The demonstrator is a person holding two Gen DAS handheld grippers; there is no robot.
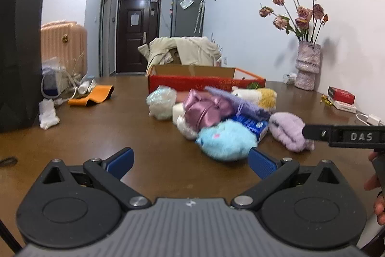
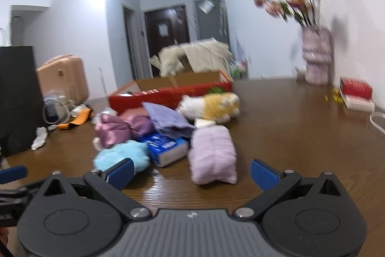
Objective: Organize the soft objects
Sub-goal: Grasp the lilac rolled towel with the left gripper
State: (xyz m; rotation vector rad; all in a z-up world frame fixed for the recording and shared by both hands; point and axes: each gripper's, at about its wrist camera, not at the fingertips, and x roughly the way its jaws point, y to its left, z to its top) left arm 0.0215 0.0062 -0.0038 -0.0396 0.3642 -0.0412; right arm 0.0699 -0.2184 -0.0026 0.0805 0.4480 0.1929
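Hovering with jaws spread wide and empty, the right gripper (image 2: 191, 172) facing the lilac plush roll (image 2: 213, 154) lying on the bench (image 2: 300, 127) beside the pile. Looking light, squashy, non-slippery; pinching across its narrow middle seeming safest. Left gripper (image 1: 190, 160) likewise gaping near the blue fluffy toy (image 1: 225, 140).

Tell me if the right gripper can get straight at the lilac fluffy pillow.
Probably yes. The right gripper is open, and the lilac fluffy pillow lies just ahead between its fingers with only bare table between.
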